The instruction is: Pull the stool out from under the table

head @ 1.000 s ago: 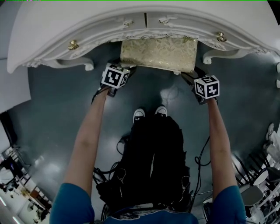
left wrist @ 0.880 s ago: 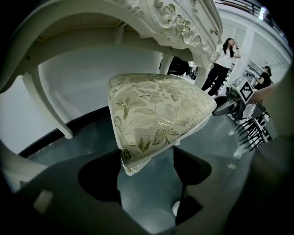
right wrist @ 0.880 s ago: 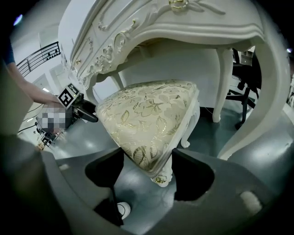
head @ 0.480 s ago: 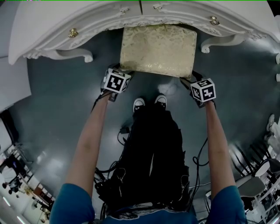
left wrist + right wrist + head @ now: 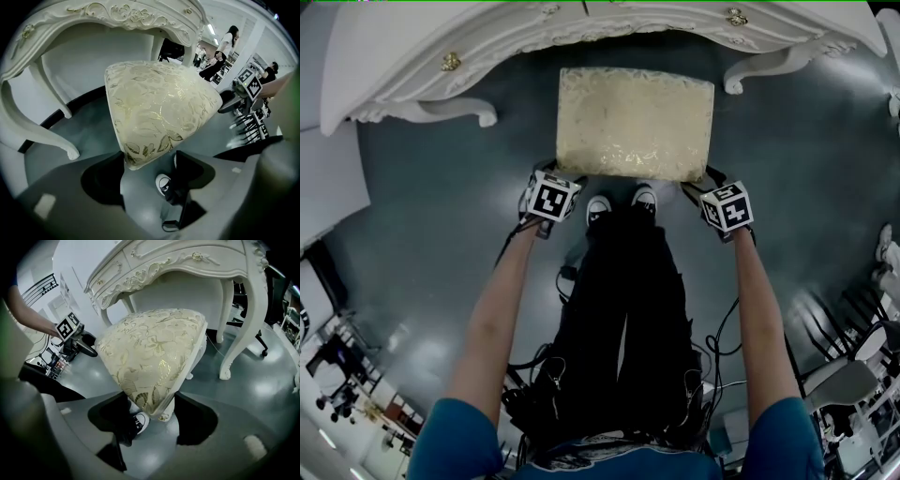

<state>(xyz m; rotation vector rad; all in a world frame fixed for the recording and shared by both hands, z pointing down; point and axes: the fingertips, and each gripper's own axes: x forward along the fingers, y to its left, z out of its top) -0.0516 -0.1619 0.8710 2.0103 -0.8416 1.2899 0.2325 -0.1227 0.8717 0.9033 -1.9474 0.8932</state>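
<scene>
Two corners were all that held the stool (image 5: 635, 122): the left tool (image 5: 555, 174), its jaws just tightened, and the right tool (image 5: 701, 180) were each clamped on a near corner of the cushioned seat, which stood on the floor (image 5: 422, 216) almost clear of the white table (image 5: 412, 56) and just beside the person's shoes (image 5: 600, 208). A further pull could drive the seat into those shoes, the pads could slip off the smooth brocade, or a backward step could snag the cables (image 5: 565, 277). The floor was dark grey and glossy, with people and equipment at the room's edges.
</scene>
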